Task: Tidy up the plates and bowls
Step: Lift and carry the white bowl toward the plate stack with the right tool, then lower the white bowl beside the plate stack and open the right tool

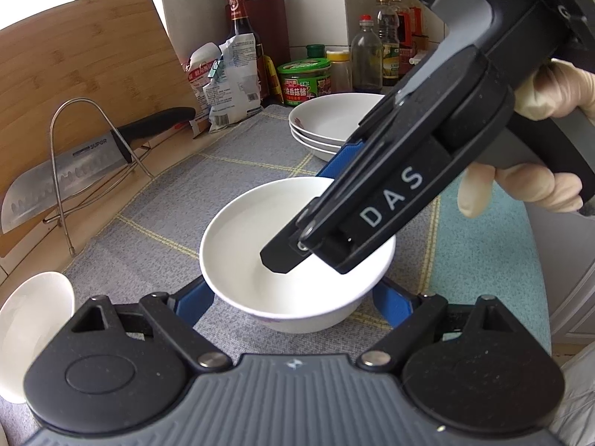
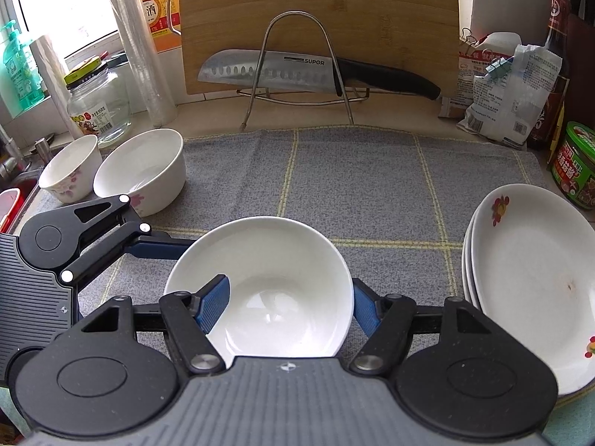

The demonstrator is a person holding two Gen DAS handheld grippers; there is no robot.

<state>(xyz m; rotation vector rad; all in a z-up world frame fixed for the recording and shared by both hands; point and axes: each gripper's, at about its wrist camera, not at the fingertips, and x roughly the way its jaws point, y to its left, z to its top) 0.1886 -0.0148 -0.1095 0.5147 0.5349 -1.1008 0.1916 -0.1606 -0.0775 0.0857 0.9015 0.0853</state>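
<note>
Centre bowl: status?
Right tool shut on bowl, one finger inside. Left tool straddles it, contact unclear. Mat around it bare.

Left wrist view: I look from just behind the left gripper (image 1: pixel 293 297), down and forward over the worktop (image 1: pixel 156 200); near, the white bowl (image 1: pixel 282 252) fills the centre.
Facing: toward the tiled back corner, cutting board (image 1: pixel 85 74) at left, stacked plates (image 1: pixel 327 122) ahead.
Right wrist view: I look from just behind the right gripper (image 2: pixel 286 306), steeply down, very near the same white bowl (image 2: pixel 267 282).
Facing: square to the cutting board (image 2: pixel 316 18) and knife (image 2: pixel 282 70).
Shared: bowl, grey mat (image 2: pixel 372 186), board, knife (image 1: pixel 55 182), stacked plates (image 2: pixel 531 278); each view shows the other gripper.
</note>
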